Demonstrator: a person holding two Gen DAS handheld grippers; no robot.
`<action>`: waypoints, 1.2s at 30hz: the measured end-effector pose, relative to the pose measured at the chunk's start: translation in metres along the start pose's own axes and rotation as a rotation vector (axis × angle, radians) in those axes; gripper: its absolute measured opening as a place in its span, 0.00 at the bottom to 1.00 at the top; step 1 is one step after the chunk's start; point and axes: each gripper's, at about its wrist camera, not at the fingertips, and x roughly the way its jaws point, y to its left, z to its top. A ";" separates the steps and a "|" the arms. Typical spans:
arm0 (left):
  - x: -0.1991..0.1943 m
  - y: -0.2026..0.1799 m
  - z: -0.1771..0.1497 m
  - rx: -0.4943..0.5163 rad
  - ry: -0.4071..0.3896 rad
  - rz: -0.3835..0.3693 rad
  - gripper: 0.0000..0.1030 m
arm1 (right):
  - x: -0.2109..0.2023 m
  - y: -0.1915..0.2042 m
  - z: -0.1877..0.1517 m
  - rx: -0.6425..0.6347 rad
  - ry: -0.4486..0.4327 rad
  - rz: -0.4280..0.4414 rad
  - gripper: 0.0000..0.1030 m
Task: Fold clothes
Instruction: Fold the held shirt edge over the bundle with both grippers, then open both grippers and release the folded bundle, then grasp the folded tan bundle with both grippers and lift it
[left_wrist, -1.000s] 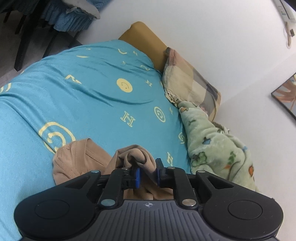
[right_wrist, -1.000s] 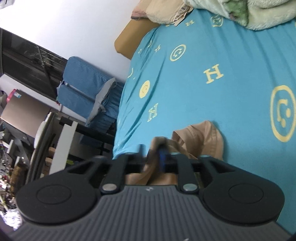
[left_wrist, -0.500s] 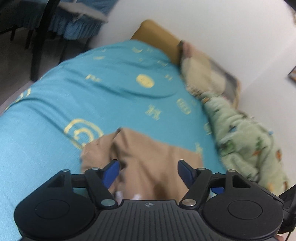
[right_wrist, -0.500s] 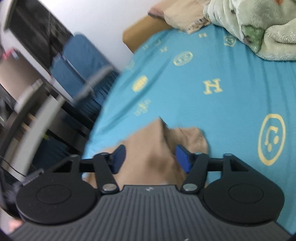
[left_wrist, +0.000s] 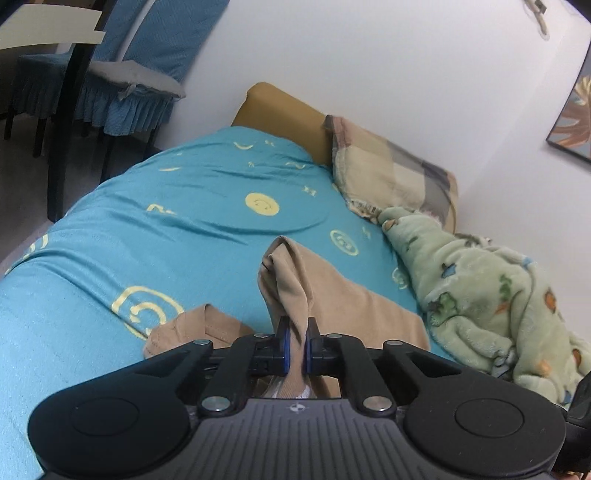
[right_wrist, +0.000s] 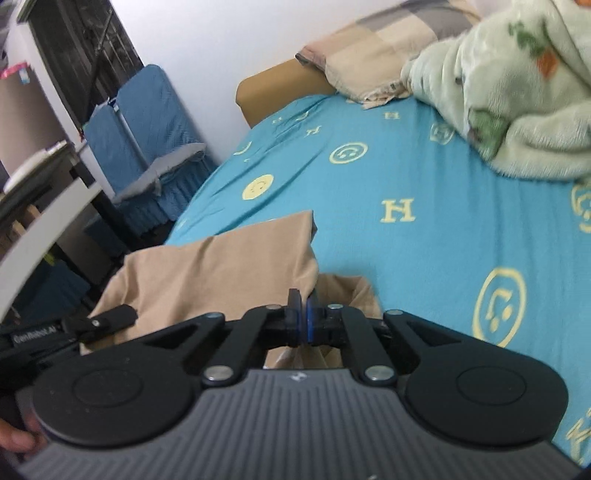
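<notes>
In the left wrist view, chairs in blue ruffled covers (left_wrist: 122, 99) stand far left beside a dark table leg. The bed's teal sheet (left_wrist: 155, 229), printed with yellow smileys and letters, fills the middle. On it lies the tan garment (left_wrist: 347, 295), partly flat, with one ridge of fabric pulled up into the left gripper (left_wrist: 295, 345), whose blue pads are pinched tight on that fold. To the right sit a mustard headboard cushion (left_wrist: 280, 107), a checked pillow (left_wrist: 395, 173) and a crumpled green fleece blanket (left_wrist: 487, 295); a framed picture (left_wrist: 576, 110) is cut off by the right edge.

In the right wrist view, blurred shelving and a white tabletop (right_wrist: 40, 225) sit far left, hard to make out. The tan garment (right_wrist: 221, 266) drapes over the bed's near edge, and the right gripper (right_wrist: 301, 317) is pressed together on its corner. The garment's lower part is hidden behind both gripper bodies. The other gripper's black finger (right_wrist: 110, 317) shows low left against the cloth. Nothing here serves as a container.
</notes>
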 end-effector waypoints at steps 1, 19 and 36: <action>0.007 0.001 -0.002 0.007 0.021 0.027 0.07 | 0.006 -0.001 -0.001 0.000 0.012 -0.010 0.06; -0.080 0.004 -0.025 -0.229 0.120 -0.061 0.79 | -0.051 -0.010 -0.011 0.186 0.009 0.042 0.84; -0.032 0.080 -0.102 -0.928 0.243 -0.072 0.78 | -0.034 -0.038 -0.095 0.808 0.285 0.288 0.86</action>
